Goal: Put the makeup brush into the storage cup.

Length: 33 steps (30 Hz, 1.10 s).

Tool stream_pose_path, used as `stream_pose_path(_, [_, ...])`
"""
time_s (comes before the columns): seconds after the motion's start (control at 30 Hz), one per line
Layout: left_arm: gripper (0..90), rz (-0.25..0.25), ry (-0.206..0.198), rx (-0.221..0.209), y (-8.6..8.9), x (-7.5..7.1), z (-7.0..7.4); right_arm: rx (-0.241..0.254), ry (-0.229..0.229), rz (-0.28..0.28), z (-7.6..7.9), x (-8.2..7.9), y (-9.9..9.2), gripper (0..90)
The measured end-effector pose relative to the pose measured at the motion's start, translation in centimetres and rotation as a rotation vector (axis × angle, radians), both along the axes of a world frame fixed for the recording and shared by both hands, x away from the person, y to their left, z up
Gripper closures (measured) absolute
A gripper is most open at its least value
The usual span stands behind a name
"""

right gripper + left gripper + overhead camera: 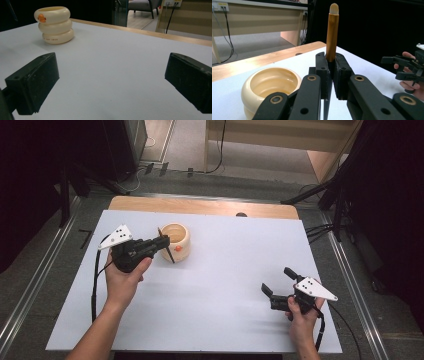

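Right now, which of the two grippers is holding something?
The left gripper: its jaws are clamped on a gold-handled brush beside the cream pot. The right gripper stands open over bare table.

In the left gripper view, the brush (332, 32) handle's lower end runs off the bottom edge, its middle hidden between the clamped jaws; the cream pot (270, 87) is cropped below.

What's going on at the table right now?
A person holds a gripper in each hand. The left gripper is shut on a slim brown makeup brush with a gold ferrule, held beside the cream ringed ceramic pot with an orange mark. The right gripper is open and holds nothing, over the near right of the white table.
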<state>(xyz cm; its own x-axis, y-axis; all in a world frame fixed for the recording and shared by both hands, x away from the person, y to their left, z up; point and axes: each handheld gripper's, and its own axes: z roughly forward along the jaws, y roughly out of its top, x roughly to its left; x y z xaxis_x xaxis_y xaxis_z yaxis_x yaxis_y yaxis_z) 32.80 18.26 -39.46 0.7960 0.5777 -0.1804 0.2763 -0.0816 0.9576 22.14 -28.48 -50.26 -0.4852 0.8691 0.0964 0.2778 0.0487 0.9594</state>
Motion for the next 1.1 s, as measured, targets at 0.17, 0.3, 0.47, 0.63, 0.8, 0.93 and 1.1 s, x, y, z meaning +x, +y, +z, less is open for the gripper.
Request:
stream_pose_path(0.17, [85.4, 0.005, -0.001, -0.010, 0.1, 0.5, 0.6, -0.010, 0.004, 0.007, -0.4, 0.0, 0.3, 0.0])
stream_pose_path(0.3, [85.4, 0.009, -0.003, -0.013, 0.3, 0.9, 0.9, -0.002, 0.004, 0.006, -0.4, 0.0, 0.2, 0.0])
stream_pose_path(0.47, [85.4, 0.017, -0.005, -0.021, 0.3, 1.4, 1.1, 0.005, 0.006, -0.001, -0.4, 0.0, 0.1, 0.0])
stream_pose_path(0.63, [85.4, 0.025, -0.009, -0.031, 0.4, 1.9, 1.3, -0.010, 0.010, 0.002, -0.5, 0.0, 0.4, 0.0])
stream_pose_path(0.8, [85.4, 0.028, -0.018, -0.024, 0.2, 2.3, 1.6, -0.018, 0.014, 0.009, -0.6, 0.0, 0.6, 0.0])
stream_pose_path(0.93, [85.4, 0.039, -0.027, -0.019, 0.0, 2.6, 1.7, -0.013, 0.010, 0.010, -0.6, 0.0, 0.5, 0.0])
stream_pose_path(1.1, [85.4, 0.040, -0.034, -0.015, -0.4, 2.9, 1.9, -0.018, 0.011, 0.014, -0.6, 0.0, 0.6, 0.0])
